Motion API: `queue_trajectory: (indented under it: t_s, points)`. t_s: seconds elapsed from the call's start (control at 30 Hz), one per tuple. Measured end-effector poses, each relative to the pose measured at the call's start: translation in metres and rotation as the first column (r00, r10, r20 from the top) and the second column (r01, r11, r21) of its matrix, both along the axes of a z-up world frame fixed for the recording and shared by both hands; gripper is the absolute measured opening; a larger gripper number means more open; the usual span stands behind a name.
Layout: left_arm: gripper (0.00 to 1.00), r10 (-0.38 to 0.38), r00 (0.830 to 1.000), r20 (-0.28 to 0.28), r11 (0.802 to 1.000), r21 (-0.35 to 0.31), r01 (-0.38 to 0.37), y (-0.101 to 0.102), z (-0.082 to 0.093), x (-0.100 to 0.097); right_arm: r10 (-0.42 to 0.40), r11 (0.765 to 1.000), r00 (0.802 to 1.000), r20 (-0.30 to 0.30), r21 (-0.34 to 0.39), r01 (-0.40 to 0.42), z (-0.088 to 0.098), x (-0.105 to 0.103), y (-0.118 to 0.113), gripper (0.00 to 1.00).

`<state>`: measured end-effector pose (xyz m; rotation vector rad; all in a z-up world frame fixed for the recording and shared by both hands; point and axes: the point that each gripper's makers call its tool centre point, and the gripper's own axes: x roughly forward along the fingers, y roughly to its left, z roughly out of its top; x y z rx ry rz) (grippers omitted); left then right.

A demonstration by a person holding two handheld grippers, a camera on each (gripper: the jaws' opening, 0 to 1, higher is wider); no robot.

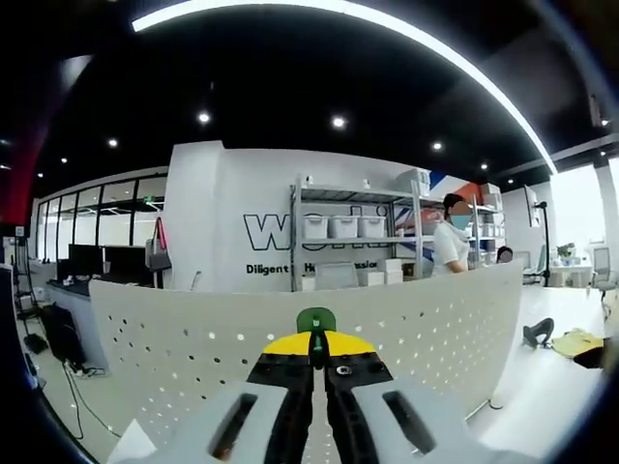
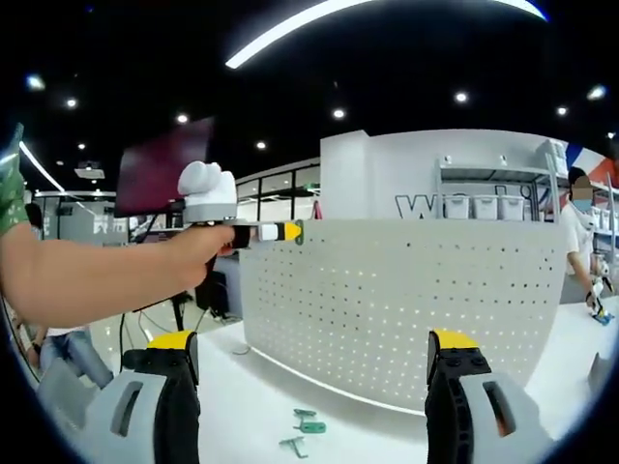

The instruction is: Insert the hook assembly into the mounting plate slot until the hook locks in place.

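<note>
A white perforated mounting plate (image 1: pixel 193 338) stands upright on the table, close in front of my left gripper (image 1: pixel 316 350). That gripper is shut on a green hook (image 1: pixel 315 321), whose rounded top shows above the yellow jaw tips at the plate's top edge. In the right gripper view, a hand holds the left gripper (image 2: pixel 280 232) at the upper left corner of the plate (image 2: pixel 406 290). My right gripper (image 2: pixel 311 348) is open wide with nothing between its jaws, back from the plate. Some loose green hooks (image 2: pixel 304 427) lie on the table before it.
The white table (image 2: pixel 251 387) runs under the plate. A person in white (image 1: pixel 450 244) stands by a metal shelf with bins (image 1: pixel 343 227) behind. A black object (image 1: pixel 538 332) and a yellow item (image 1: pixel 578 341) lie on the table at right.
</note>
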<state>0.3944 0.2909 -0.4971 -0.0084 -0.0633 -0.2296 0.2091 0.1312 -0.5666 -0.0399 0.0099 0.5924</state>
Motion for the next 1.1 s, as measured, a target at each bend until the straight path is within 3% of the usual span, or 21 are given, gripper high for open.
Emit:
queue_trajectory:
  t_s: [0.33, 0.5, 1.1]
  points:
    - [0.02, 0.016, 1.0, -0.019, 1.0, 0.007, -0.016, 0.002, -0.003, 0.015, -0.002, 1.0, 1.0, -0.007, 0.005, 0.002, -0.002, 0.005, -0.003, 1.0]
    - [0.02, 0.02, 0.999, -0.031, 1.0, 0.009, -0.02, -0.002, -0.007, 0.009, 0.001, 1.0, 1.0, -0.006, 0.003, -0.001, -0.002, 0.007, -0.003, 1.0]
    - [0.02, 0.032, 0.999, -0.032, 0.999, 0.02, -0.031, -0.004, -0.007, 0.018, 0.007, 1.0, 1.0, -0.01, 0.008, -0.007, -0.003, 0.007, -0.004, 0.99]
